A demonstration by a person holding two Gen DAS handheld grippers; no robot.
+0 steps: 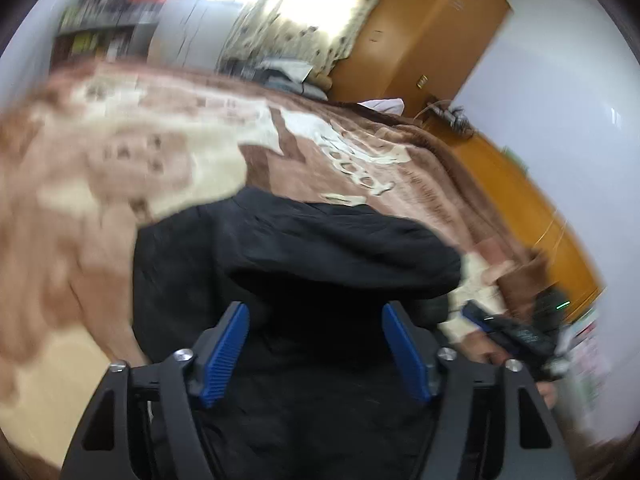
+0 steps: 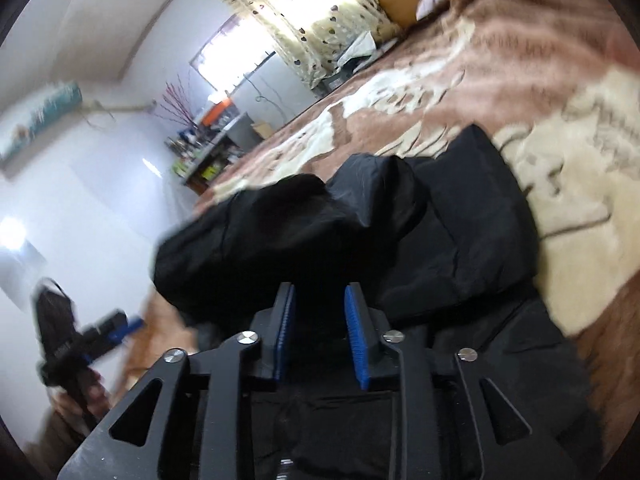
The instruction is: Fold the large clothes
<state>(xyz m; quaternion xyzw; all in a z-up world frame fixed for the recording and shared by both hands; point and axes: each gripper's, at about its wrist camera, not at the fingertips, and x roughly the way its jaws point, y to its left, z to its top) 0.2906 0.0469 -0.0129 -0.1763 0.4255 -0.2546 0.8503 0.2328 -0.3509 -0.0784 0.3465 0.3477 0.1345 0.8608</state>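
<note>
Both grippers, left (image 1: 316, 354) and right (image 2: 320, 336), are hovering with jaws apart, empty, over black garment (image 1: 320, 248) on bed (image 1: 420, 184); puffy fold is risking springing open.

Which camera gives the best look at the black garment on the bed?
The right wrist view: the black garment shows its bunched folds and far edge on the blanket. The left wrist view shows it darker, largely filling the lower frame.

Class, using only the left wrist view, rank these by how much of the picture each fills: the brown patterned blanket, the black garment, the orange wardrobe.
1. brown patterned blanket, largest.
2. black garment, though its nearness to the camera inflates it.
3. orange wardrobe, smallest, but it stands far back, so its true size is unsure.
</note>
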